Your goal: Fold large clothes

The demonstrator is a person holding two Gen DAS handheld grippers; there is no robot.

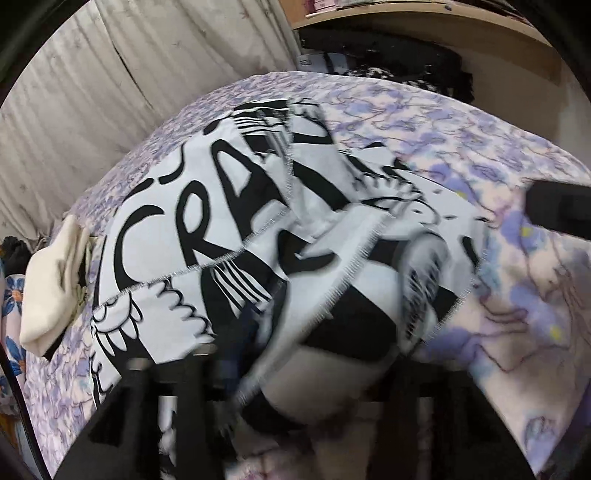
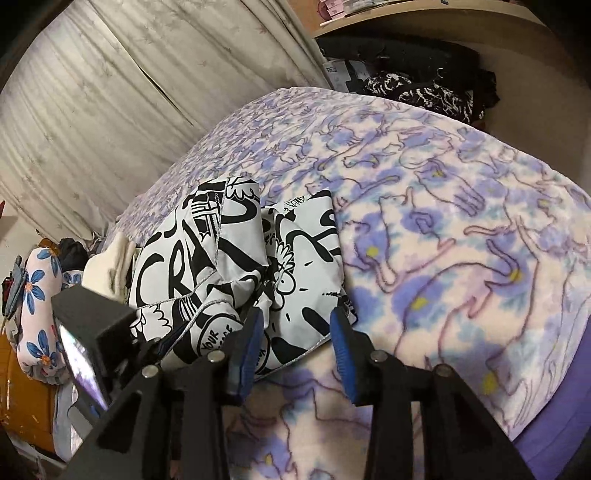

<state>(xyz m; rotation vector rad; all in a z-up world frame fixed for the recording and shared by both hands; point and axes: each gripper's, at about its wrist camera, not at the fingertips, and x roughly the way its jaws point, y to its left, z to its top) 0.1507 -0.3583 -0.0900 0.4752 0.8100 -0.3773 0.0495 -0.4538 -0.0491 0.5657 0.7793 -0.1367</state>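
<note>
Spreading apart over the near edge of the garment (image 2: pixel 236 273), your right tongs (image 2: pixel 295 354) stand with their blue pads (image 2: pixel 341 347) wide of each other, gripping nothing; the cloth's hem lies between and just under them. Your left tongs (image 1: pixel 258 398) are buried in blurred fabric in the left wrist view, and you cannot tell there whether they are pinching it or parted. In the right wrist view their black body shows at the left, just beside the garment's near left edge.

You have the garment, white with bold black lettering and cartoon drawings, bunched on the bed, partly doubled over itself with stitched seams showing. Its long axis runs from the tongs away toward the curtain (image 2: pixel 110 92), leaning a little left. It lies on the left half of the purple fleece blanket (image 2: pixel 461 221) printed with cat outlines.

Beside its left edge you see a cream cloth (image 1: pixel 51 280), touching or nearly so. Farther left lies a floral pillow (image 2: pixel 37 295). Behind the bed, dark clothes (image 2: pixel 424 92) are piled under a wooden shelf (image 2: pixel 424 22).
</note>
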